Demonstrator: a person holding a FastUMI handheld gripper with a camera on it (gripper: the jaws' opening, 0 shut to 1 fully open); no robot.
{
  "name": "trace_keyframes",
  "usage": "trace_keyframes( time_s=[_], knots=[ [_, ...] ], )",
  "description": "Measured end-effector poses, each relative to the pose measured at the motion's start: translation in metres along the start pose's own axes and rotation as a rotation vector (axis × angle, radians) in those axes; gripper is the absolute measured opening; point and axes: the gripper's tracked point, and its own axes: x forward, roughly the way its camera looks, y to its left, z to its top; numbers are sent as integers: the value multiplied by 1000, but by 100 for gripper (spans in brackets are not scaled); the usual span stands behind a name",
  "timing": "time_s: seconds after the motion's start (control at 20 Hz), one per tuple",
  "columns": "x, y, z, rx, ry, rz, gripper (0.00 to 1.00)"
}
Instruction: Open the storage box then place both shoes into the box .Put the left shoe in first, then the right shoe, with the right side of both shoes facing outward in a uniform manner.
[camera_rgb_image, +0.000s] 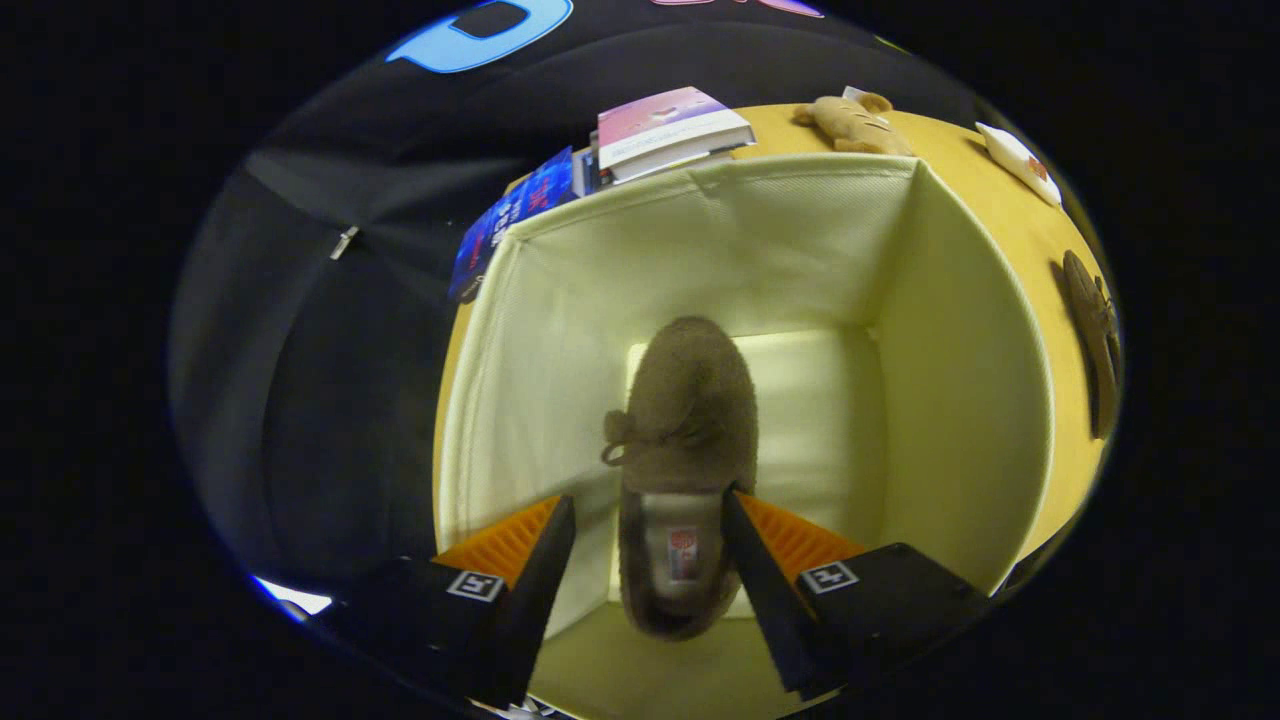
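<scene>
Leftmost, a stack of books (640, 140) lies on the yellow tabletop (1010, 230) just behind the storage box (960, 380), which stands open, its cream fabric walls upright so a shoe can be lowered straight in. Inside it, a brown fleecy slipper (685, 450) points toe-first toward the far wall. The tongs (650, 510) reach down into the box with the slipper's heel between the fingers; they appear to pinch its sides, though contact on the left is hard to confirm. Further right, a plush toy (850, 122) sits beyond the box, and the second slipper (1092, 340) waits on the tabletop outside the right wall.
</scene>
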Motion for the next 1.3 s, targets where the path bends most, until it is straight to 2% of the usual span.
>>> trace_keyframes(
  time_s=[0.05,0.15,0.35,0.45,0.7,0.9,1.15,1.3],
  knots=[
    [-8,1,3,-14,-8,15,96],
    [-33,3,13,-59,-40,43,99],
    [-96,-14,46,-217,-192,73,99],
    [-124,-42,56,-308,-255,60,99],
    [-191,-143,87,-418,-369,-26,99],
    [-224,-232,106,-407,-398,-78,99],
    [-243,-344,113,-355,-380,-144,99],
    [-230,-415,112,-372,-338,-191,99]
  ],
)
